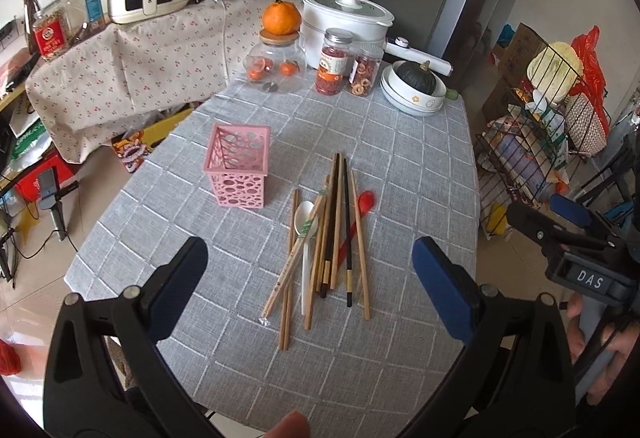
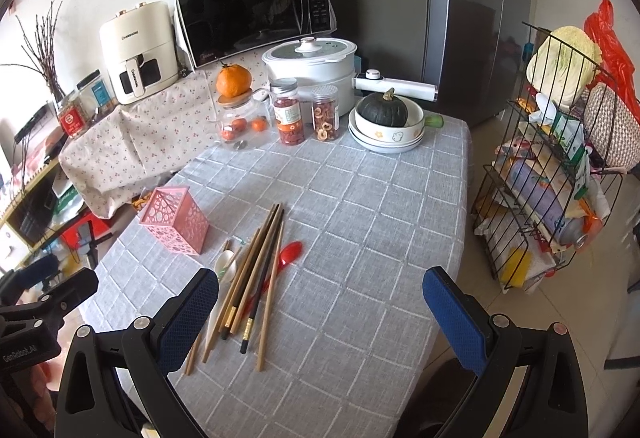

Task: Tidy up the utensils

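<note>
Pink plastic, punched through with round holes, marks the utensil holder [image 1: 237,169], which stands upright and empty-looking on the grey checked tablecloth of the table [image 1: 420,174], toward the left side. Just beside it to the right lies a loose heap of wooden chopsticks [image 1: 320,250], a few dark chopsticks [image 1: 347,238] with pale bands near their ends, a white spoon [image 1: 306,238] and a red spoon [image 1: 360,214] partly buried under them.

The sorting looks not yet begun: nothing is gripped, and the holder appears to contain nothing. The left hand-held gripper [image 1: 310,294] hovers above the near ends of the heap with its blue-padded jaws spread wide. The right hand-held gripper [image 2: 320,314] is likewise wide apart and empty, hanging over the table's near edge, slightly to the right of the heap.

The sticks run roughly parallel, their long axes stretching from the near edge of the table away toward the jars at the back, fanned a little at the near ends. Both spoons lie the same way, bowls at the far end and handles toward the person.

The next move probably calls for lowering one gripper and closing it across the width of a single stick or a small bundle near its near end. The piece must then be tipped upright to drop into the holder's open top. The overlap suggests that taking the topmost pieces first is wise, since tugging a buried one could scatter the rest.
</note>
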